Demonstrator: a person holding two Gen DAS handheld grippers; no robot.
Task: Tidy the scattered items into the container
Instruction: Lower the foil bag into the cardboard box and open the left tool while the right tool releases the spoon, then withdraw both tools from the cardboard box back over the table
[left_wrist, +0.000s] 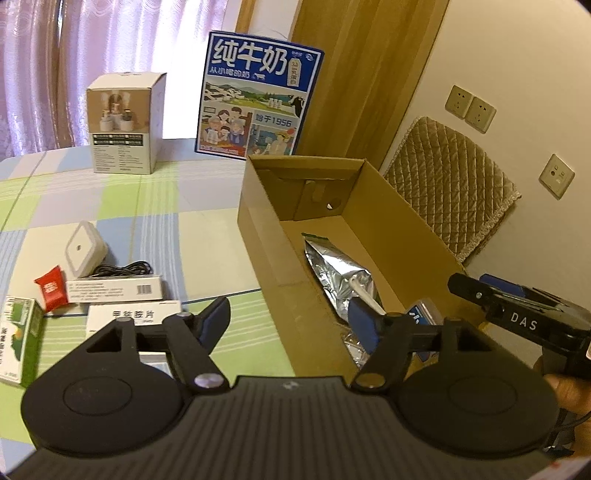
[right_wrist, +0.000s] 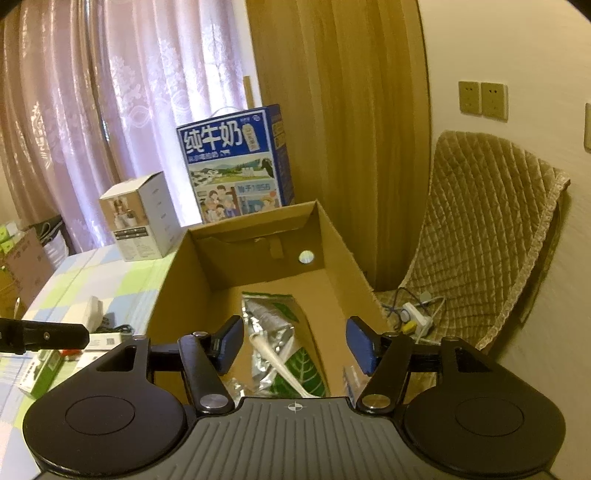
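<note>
The open cardboard box (left_wrist: 266, 229) stands on the checked table. Inside it lie a silver foil pouch (left_wrist: 332, 269), a white stick (left_wrist: 364, 291) and a small blue-and-white packet (left_wrist: 424, 312). My left gripper (left_wrist: 290, 321) is open and empty, straddling the box's near left wall. Left of it on the table are a white charger (left_wrist: 83, 247), a black cable (left_wrist: 122, 269), a red sachet (left_wrist: 51, 290), two white medicine boxes (left_wrist: 114, 290) and a green box (left_wrist: 18, 339). My right gripper (right_wrist: 295, 345) hangs open and empty over the box (right_wrist: 177, 280), above the pouch (right_wrist: 273, 332).
A blue milk carton case (left_wrist: 258, 99) and a white product box (left_wrist: 122, 125) stand at the back of the table. A quilted chair (left_wrist: 450, 184) sits right of the box, with a power strip (right_wrist: 413, 317) on its seat. Curtains and a wooden door are behind.
</note>
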